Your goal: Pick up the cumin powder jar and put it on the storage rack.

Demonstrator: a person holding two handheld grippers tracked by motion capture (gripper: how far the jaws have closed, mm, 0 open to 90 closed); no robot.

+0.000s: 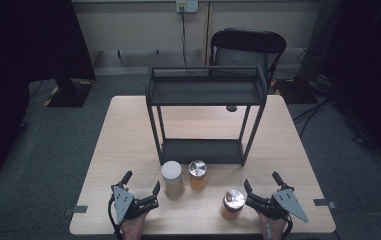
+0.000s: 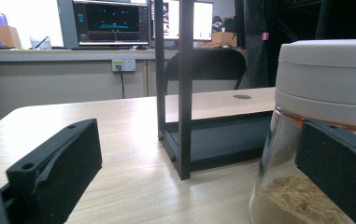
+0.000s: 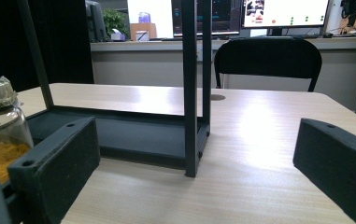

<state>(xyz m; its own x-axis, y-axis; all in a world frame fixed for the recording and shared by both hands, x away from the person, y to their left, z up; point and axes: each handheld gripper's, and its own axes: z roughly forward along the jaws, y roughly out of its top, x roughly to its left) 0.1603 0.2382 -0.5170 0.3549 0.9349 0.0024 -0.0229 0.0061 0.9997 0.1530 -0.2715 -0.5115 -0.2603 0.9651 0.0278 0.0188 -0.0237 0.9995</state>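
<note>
Jars wait before the rack (image 1: 207,92) on the table (image 1: 128,145) in the high view, white-lidded jar (image 1: 171,179) beside the wide left gripper (image 1: 141,182), silver-lidded jar (image 1: 233,204) beside the wide right gripper (image 1: 262,182); left gripper view: its right jaw overlaps that jar (image 2: 316,140), likely lining up; right gripper view: jaws empty, jar (image 3: 0,126) left.

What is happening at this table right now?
A person holds the left gripper and the right gripper at the near edge of the table, both with jaws open and nothing held. Three jars stand in front of the black rack: the white-lidded jar beside the left gripper, the middle jar, and the silver-lidded jar beside the right gripper. Both rack shelves look bare.
</note>
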